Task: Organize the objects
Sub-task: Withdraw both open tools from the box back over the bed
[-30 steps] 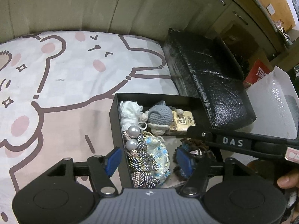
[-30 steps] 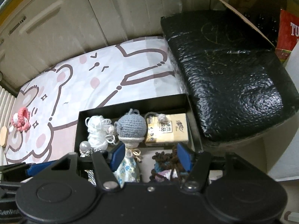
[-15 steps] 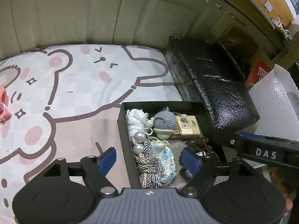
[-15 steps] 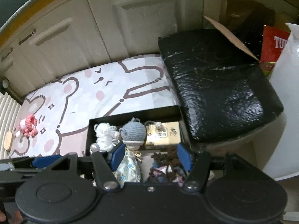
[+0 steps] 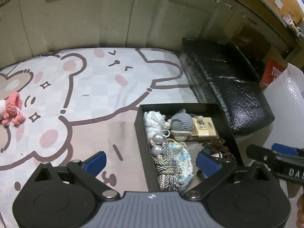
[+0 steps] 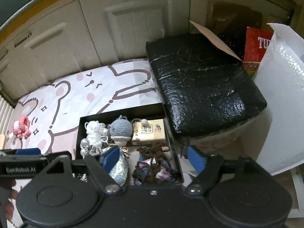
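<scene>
An open black box [image 5: 140, 125] sits on a bear-print mat and holds a grey crochet toy [image 5: 181, 124], white yarn [image 5: 153, 119], a beige card pack [image 5: 205, 127], pearl-and-braid trinkets [image 5: 167, 163] and a brown hair tie [image 5: 218, 146]. The box also shows in the right wrist view [image 6: 78, 133]. A pink crochet toy [image 5: 12, 107] lies at the mat's far left, and shows in the right wrist view [image 6: 20, 127]. My left gripper [image 5: 151, 162] is open and empty above the box's left wall. My right gripper [image 6: 153, 158] is open and empty above the box's near end.
A large black wrapped parcel [image 6: 201, 79] lies right of the box. A white bubble-wrap sheet [image 6: 281, 95] stands at the far right, with a red carton [image 6: 256, 45] behind it. Cream cabinet doors [image 5: 114, 17] run along the back. The bear-print mat [image 5: 91, 95] stretches left.
Both grippers have pulled back and upward from the box, so more of the mat and the pink toy come into view. Both stay open and empty.
</scene>
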The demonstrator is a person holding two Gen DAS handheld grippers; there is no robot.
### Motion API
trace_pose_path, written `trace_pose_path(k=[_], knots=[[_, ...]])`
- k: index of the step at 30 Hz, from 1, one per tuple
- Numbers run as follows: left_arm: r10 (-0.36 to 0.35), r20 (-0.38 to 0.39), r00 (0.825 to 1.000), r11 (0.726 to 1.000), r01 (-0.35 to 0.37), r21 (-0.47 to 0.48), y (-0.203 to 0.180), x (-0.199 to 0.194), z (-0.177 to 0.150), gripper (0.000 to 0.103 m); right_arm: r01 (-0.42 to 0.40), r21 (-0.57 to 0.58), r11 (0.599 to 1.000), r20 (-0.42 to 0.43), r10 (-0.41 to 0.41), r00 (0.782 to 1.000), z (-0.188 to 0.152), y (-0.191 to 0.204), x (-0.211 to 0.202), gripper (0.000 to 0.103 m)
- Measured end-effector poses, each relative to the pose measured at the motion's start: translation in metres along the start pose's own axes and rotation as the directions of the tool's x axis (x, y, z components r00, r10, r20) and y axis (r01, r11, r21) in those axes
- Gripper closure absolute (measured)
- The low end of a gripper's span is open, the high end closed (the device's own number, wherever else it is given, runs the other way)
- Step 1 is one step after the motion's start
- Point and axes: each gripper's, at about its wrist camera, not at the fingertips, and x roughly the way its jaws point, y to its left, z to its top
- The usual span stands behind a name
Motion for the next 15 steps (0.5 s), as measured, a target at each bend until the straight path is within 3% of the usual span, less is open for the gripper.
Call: trace_pose_path(k=[4, 15], knots=[[0.002, 0.009, 1.000, 1.000, -0.002, -0.009, 0.003, 0.001, 0.000, 0.000, 0.019, -0.011, 1.000, 0.002, -0.019, 1.000, -0.004, -0.001, -0.001, 0.009], [0.049, 0.014, 0.999, 0.997, -0.050, 0.063, 0.001, 0.007, -0.001, 0.000, 0.040, 0.001, 0.999, -0.003, -0.040, 0.999, -0.010, -0.011, 0.002, 0.000]])
